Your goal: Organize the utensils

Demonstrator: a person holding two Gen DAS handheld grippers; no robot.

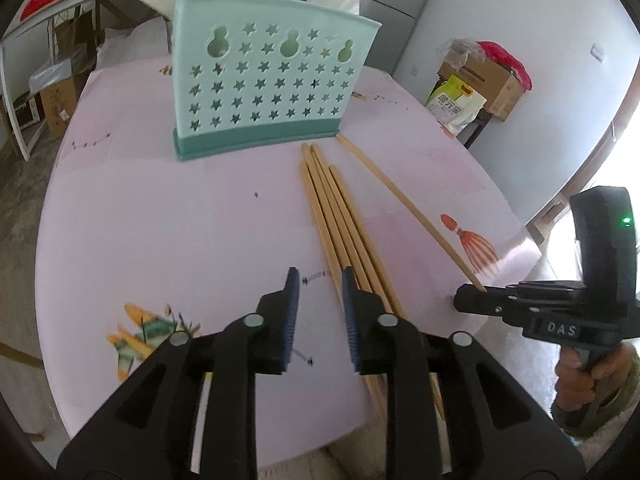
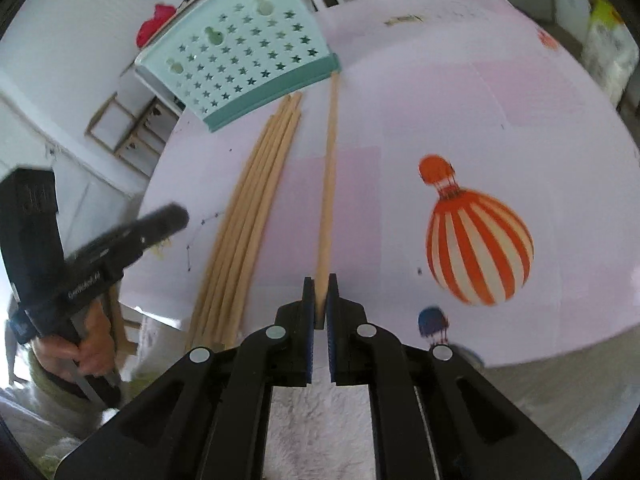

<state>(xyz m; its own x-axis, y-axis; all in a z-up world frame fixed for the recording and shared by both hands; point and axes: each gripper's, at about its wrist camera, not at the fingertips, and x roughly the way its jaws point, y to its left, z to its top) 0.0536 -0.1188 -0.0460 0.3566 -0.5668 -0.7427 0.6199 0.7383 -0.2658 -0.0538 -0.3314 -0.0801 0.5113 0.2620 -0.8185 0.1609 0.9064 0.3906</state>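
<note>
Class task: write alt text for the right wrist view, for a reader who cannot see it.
The right hand-held gripper has a single wooden chopstick between its fingers, lying on a pink table. A bundle of chopsticks lies beside it, in front of a green utensil holder, with the left hand-held gripper at the left edge.

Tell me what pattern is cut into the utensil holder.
Star-shaped holes plus gourd-shaped ones on the mint-green utensil holder; clearest from the left wrist.
</note>
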